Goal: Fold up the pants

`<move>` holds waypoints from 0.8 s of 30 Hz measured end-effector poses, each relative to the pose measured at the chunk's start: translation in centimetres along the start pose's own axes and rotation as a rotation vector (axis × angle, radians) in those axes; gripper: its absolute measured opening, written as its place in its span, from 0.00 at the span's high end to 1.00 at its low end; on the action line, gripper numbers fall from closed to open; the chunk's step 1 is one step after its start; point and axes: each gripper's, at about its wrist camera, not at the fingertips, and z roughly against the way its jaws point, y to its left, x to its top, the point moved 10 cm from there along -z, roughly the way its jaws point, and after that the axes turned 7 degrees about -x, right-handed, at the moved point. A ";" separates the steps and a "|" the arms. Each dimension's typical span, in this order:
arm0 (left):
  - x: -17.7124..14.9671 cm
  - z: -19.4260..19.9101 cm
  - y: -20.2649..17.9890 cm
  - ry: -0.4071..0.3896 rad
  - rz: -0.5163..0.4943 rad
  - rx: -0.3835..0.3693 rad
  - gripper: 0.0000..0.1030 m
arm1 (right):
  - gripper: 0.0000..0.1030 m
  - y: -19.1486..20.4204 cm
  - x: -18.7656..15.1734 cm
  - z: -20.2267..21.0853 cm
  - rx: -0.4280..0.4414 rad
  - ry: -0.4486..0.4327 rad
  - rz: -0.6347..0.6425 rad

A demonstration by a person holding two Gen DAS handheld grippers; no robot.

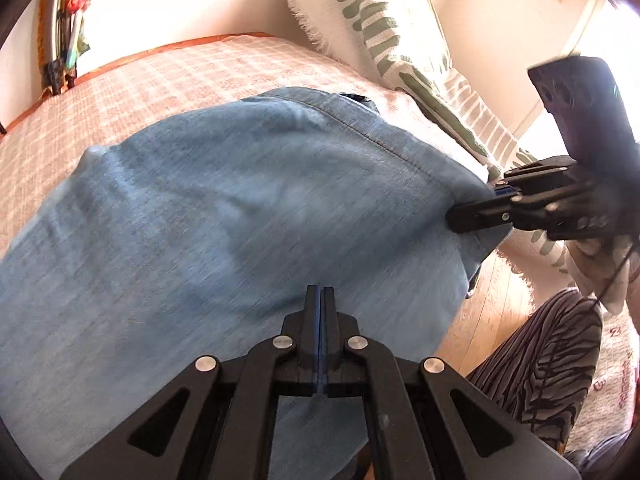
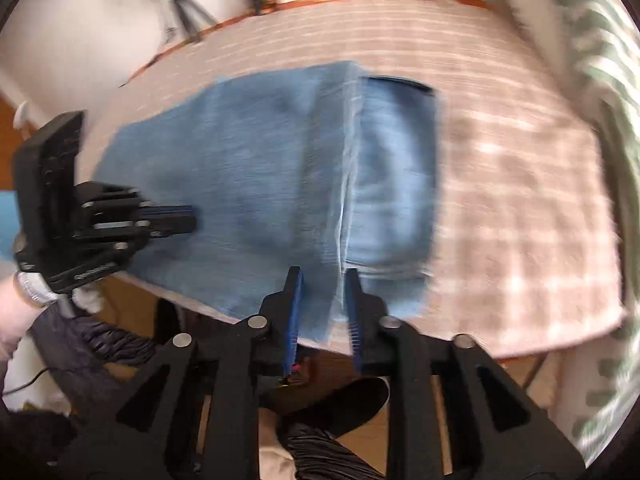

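Pants [image 2: 272, 184] lie across a table [image 2: 520, 200], filling the frame's centre, their near edge hanging over the table's front. A cushion [image 1: 384, 32] stands at upper right behind them.

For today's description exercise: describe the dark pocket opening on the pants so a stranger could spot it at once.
Start at the checked pink cloth covering the table, where the light blue pants lie. Follow their long pale seam away from the right gripper to the far end. Just right of it sits the pocket opening, the only dark navy slit on otherwise pale denim.

No legible text; red marks on cloth [image 1: 616, 376] too blurred
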 end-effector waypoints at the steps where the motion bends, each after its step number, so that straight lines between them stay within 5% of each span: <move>1: 0.2 0.0 -0.1 -0.001 -0.003 0.000 1.00 | 0.69 -0.7 0.3 0.6 0.048 -0.031 -0.056; 5: 0.2 0.5 0.2 -0.011 0.004 0.007 1.00 | 0.56 -2.0 1.5 0.8 0.165 -0.106 -0.132; 9: 0.2 1.3 -0.1 -0.032 -0.002 0.015 1.00 | 0.56 -1.4 1.4 -1.7 0.308 -0.044 -0.170; 14: -0.6 2.1 -0.2 -0.020 -0.010 0.030 1.00 | 0.61 2.5 1.0 -3.3 0.355 -0.040 -0.112; 15: -0.9 2.3 0.0 -0.021 -0.009 0.040 1.00 | 0.74 3.2 1.1 -3.1 0.328 -0.052 -0.078; 19: -1.7 4.0 1.9 -0.040 0.041 0.081 1.00 | 0.83 3.5 2.1 -1.8 0.206 -0.067 -0.012; 21: -2.4 5.5 3.1 -0.056 0.063 0.107 1.00 | 0.82 2.7 1.8 -2.3 0.065 -0.029 0.056; 24: -3.5 8.3 5.0 -0.089 0.110 0.152 1.00 | 0.64 2.3 1.5 -2.2 -0.099 -0.008 0.143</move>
